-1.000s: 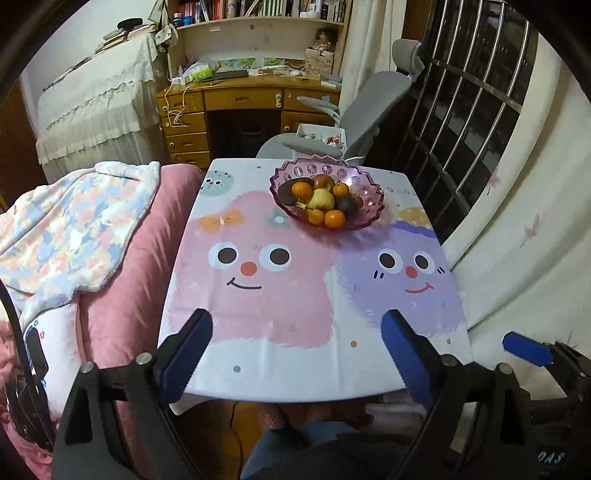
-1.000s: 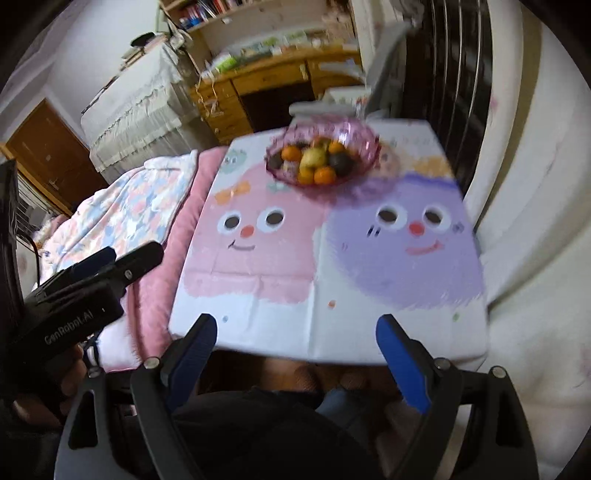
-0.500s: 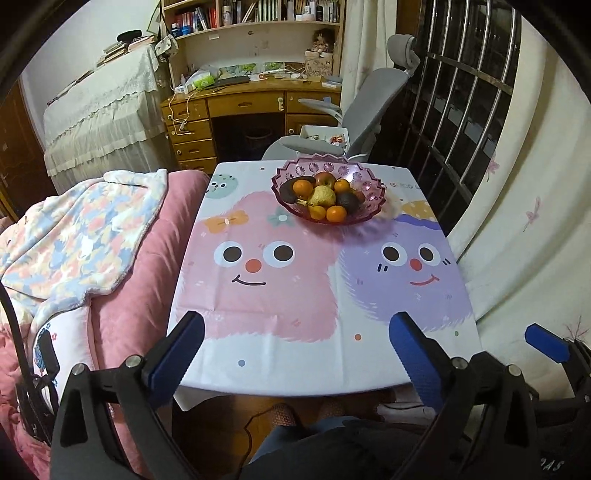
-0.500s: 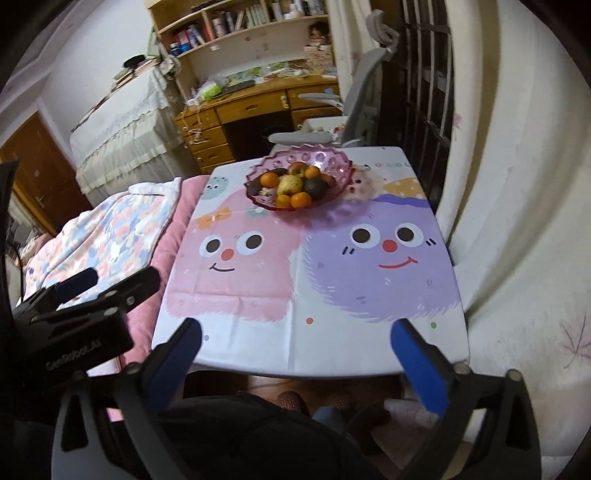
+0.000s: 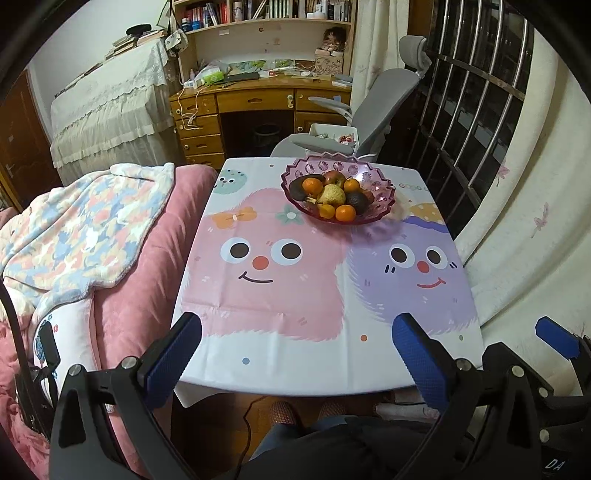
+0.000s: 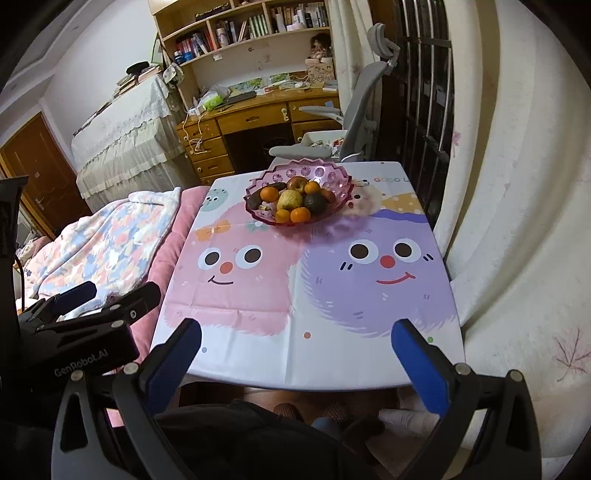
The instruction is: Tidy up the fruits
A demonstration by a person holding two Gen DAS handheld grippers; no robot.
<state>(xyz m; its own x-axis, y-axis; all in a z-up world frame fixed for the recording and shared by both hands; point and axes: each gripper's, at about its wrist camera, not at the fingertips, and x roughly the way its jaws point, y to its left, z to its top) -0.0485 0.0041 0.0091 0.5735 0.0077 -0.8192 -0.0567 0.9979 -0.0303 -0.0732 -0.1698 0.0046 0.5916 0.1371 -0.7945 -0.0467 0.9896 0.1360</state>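
Fruits [image 5: 334,197] sit heaped in a pink scalloped bowl [image 5: 384,190] at the far end of the table [image 5: 295,362], up at about twelve o'clock from where both grippers are held. In the pile I can make out a pale pear [image 5: 331,194] in the middle, an apple [image 5: 333,178] behind it, several oranges [image 5: 346,213] round the front and sides, and a dark avocado [image 5: 356,200] at the pear's three o'clock (another dark fruit lies at its nine o'clock, half hidden). The bowl rests on a tablecloth [image 5: 280,295] printed with a pink smiling face and a purple one [image 5: 417,273]; it stands just above the seam between the two.

Both tools hang back at the near edge, well apart from the bowl. The left gripper [image 5: 295,356] has its blue-padded fingers [image 5: 173,356] spread wide with nothing between them. The right gripper [image 6: 295,356] is just the same, spread wide and empty, and from its camera the left tool's black body shows at about eight o'clock.

Off at nine o'clock a pink bed [image 5: 125,295] with a flowered blanket [image 5: 85,229] butts against the table. Beyond the bowl stand a grey office chair [image 5: 380,99] and a wooden desk [image 5: 255,99] under bookshelves [image 5: 266,11], with a barred window [image 5: 472,110] and pale curtain [image 5: 535,206] along the three o'clock side.
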